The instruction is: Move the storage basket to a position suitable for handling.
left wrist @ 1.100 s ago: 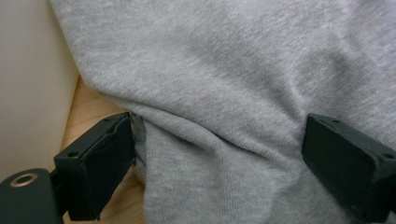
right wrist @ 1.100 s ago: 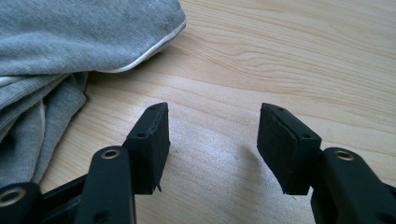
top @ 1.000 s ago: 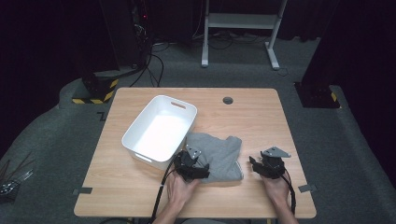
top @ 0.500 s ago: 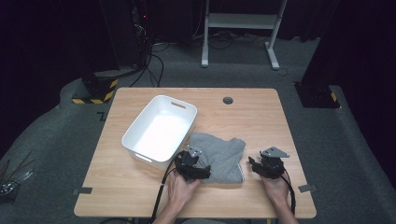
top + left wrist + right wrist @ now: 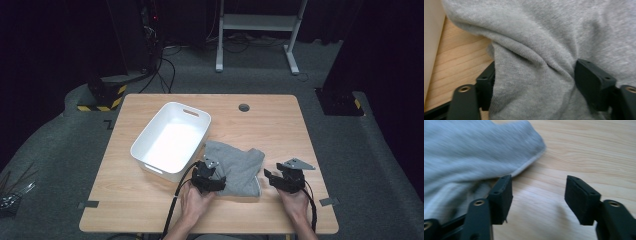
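Since the earlier high view, your left gripper (image 5: pixel 218 181) has been closing its jaws onto a bunched fold of the grey garment (image 5: pixel 239 171), and your right gripper (image 5: pixel 272 178) has been spreading its jaws a little wider; neither hand has travelled, and the cloth has barely shifted.

Start with the wooden table (image 5: pixel 280 125), which takes up the middle of the high view. On its left half, slightly above centre, sits the white bin (image 5: pixel 150 142), empty and angled, with its near right corner just beside the garment; it looks like the place the cloth is meant to go. The garment lies crumpled in the lower middle of the frame, between your two hands, touching the table and close against the bin's side.

In the left gripper view the cloth (image 5: pixel 541 45) is gathered between the two black jaws, which press in on a pinched ridge from both sides, so that tool is clamped on the fabric, probably to lift or fold it. In the right gripper view the jaws stand apart with bare wood between them, and the garment's hemmed edge (image 5: pixel 529 163) lies just beside the left jaw, not yet inside. You seem to hold that one ready to take the edge next.
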A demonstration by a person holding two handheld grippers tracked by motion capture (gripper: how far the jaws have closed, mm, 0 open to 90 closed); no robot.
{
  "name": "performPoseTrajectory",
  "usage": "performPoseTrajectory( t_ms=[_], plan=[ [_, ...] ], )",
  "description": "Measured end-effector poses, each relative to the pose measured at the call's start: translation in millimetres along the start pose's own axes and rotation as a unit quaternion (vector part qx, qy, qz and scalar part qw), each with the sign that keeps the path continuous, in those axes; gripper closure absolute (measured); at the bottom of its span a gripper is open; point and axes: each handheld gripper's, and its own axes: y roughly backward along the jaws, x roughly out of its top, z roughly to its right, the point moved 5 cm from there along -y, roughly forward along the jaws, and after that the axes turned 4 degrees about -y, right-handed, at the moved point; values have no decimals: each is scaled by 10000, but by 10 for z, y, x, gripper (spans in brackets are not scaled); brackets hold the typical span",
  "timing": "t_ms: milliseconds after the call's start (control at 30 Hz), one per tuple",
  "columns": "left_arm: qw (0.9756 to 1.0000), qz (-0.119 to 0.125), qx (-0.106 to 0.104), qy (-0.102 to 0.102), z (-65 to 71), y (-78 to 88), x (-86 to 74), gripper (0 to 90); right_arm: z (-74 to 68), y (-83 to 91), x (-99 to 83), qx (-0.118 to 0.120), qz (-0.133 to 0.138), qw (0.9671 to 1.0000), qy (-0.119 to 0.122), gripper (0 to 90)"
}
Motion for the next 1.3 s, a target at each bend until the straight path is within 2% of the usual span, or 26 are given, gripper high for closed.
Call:
performPoseTrajectory(
  t_ms=[100,267,333,367,467,500,600,667,700,767,1000,1067,1100,1133,1167,1233,1267,1300],
  plan=[
    [10000,26,-81,2,24,14,1,372,-174,101,33,357,150,9992,-73,287],
    [9999,34,-112,18,30,19,1,420,-378,148,5,680,102,9976,-127,225],
    [9999,44,-119,14,38,22,0,442,-423,139,-9,711,44,9974,-116,213],
    [9999,52,-149,20,40,24,-1,452,-489,104,-34,739,-73,9972,-92,193],
    [9998,52,-201,27,42,27,0,483,-539,43,-52,790,-217,9966,-53,178],
    [9997,52,-229,34,38,29,1,492,-583,-16,-65,811,-365,9960,-85,173],
    [9996,67,-270,22,38,31,-1,523,-594,-62,-68,817,-472,9955,-119,174],
    [9995,82,-302,44,46,31,-3,545,-590,-120,-90,857,-663,9939,-194,210],
    [9995,83,-319,28,45,32,-3,545,-590,-120,-90,857,-663,9939,-194,210],
    [9989,107,-444,54,44,32,-6,582,-616,-147,-103,926,-644,9936,-15,260],
    [9976,213,-657,74,24,40,-19,669,-624,-176,-90,1025,-605,9929,52,300],
    [9979,226,-603,-65,33,50,-10,681,-621,-179,-88,1047,-601,9927,55,303],
    [9980,222,-576,-142,49,56,0,698,-621,-179,-85,1091,-615,9921,58,331],
    [9980,222,-576,-142,49,56,0,701,-621,-179,-85,1091,-615,9921,58,331],
    [9980,223,-568,-191,47,56,6,705,-629,-175,-85,1161,-623,9913,43,392],
    [9978,213,-597,-175,46,59,9,708,-649,-170,-88,1189,-662,9907,49,452],
    [9978,213,-597,-175,46,59,9,710,-649,-170,-88,1189,-662,9907,49,452],
    [9978,220,-578,-229,51,65,15,712,-658,-175,-88,1221,-671,9902,52,519]
  ],
)
